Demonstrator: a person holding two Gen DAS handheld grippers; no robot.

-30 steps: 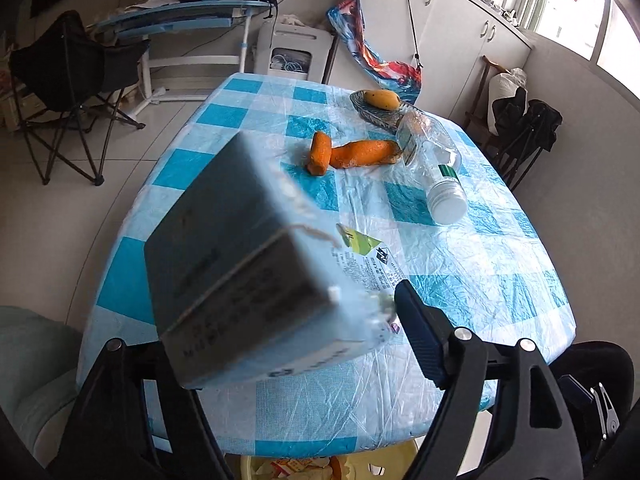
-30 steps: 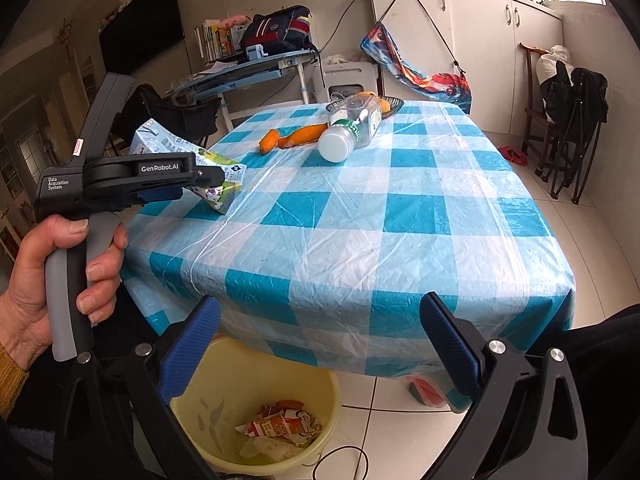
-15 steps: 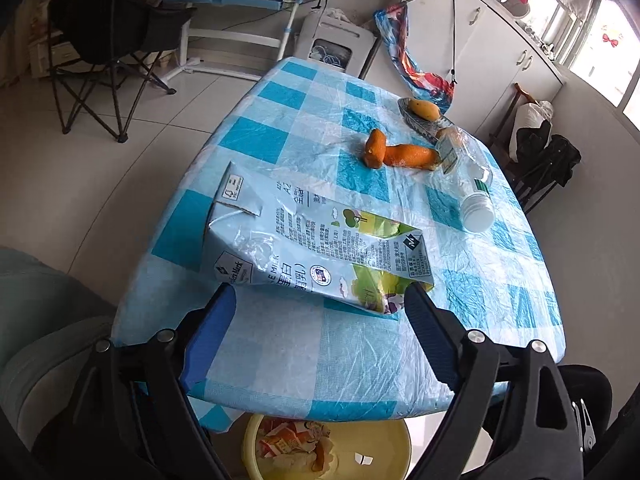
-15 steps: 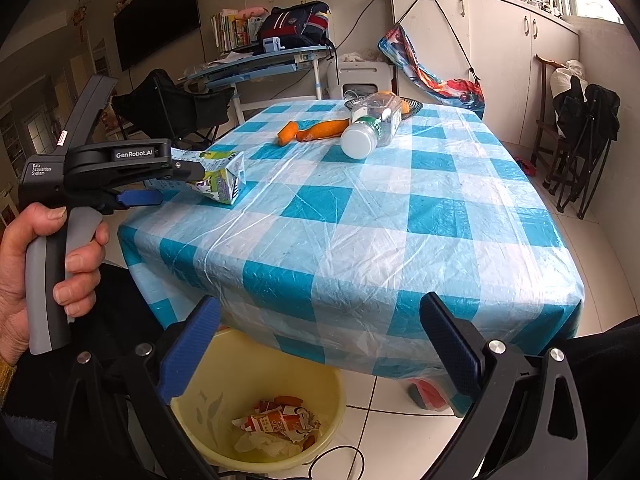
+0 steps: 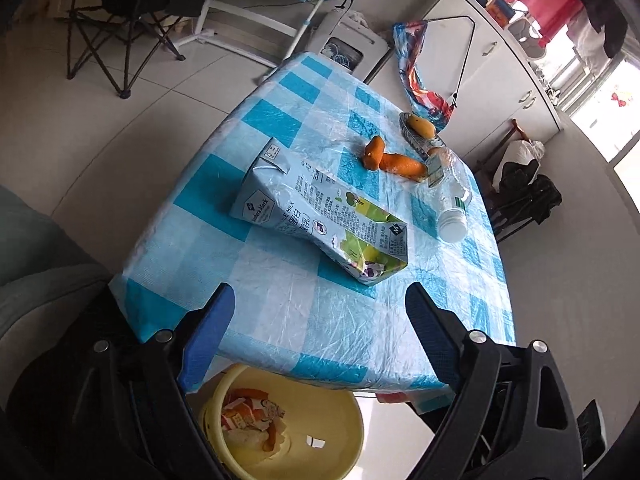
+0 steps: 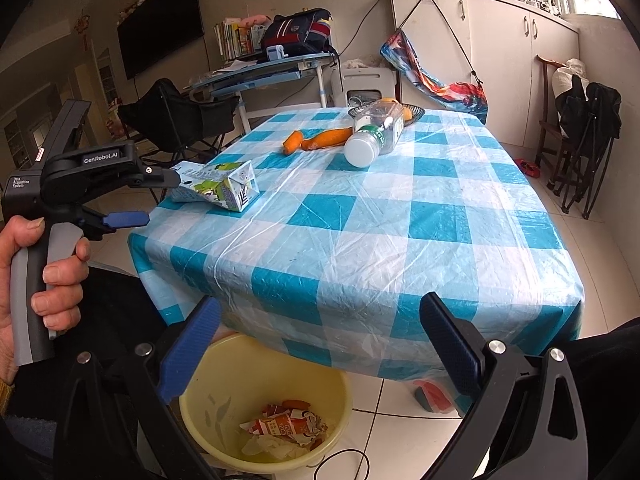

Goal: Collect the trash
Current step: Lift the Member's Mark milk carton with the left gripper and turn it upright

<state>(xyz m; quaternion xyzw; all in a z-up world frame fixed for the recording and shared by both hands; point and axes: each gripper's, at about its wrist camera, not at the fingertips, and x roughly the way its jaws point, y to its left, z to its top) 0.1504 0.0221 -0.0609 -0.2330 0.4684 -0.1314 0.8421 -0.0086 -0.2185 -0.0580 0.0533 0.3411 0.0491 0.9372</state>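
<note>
**A:** ok so where's the milk carton (image 5: 320, 216) relative to the left gripper (image 5: 320, 332)?

**B:** lying on its side on the checked table (image 5: 280, 312), near the left edge. The fingers are spread wide and holding nothing. The carton sits just beyond the tips, apart from both blue pads (image 5: 208, 332). From the right wrist view you can see the left gripper (image 6: 156, 196) side-on, the person's hand (image 6: 36, 276) on the grip, and the upper finger tip overlaps the carton's (image 6: 218, 188) near end. Can't tell if it actually touches.

**A:** and further right?

**B:** two pieces of orange peel (image 5: 394, 158) mid-table, then a clear plastic bottle (image 5: 450, 200) on its side, white cap pointing toward the near edge. A dark dish (image 5: 414, 136) with a yellow fruit sits at the far end.

**A:** right gripper (image 6: 320, 348)?

**B:** also wide apart, nothing between the fingers, hanging off the near edge of the table. Below it on the floor is the yellow bin (image 6: 332, 412) with crumpled wrappers inside.
</note>
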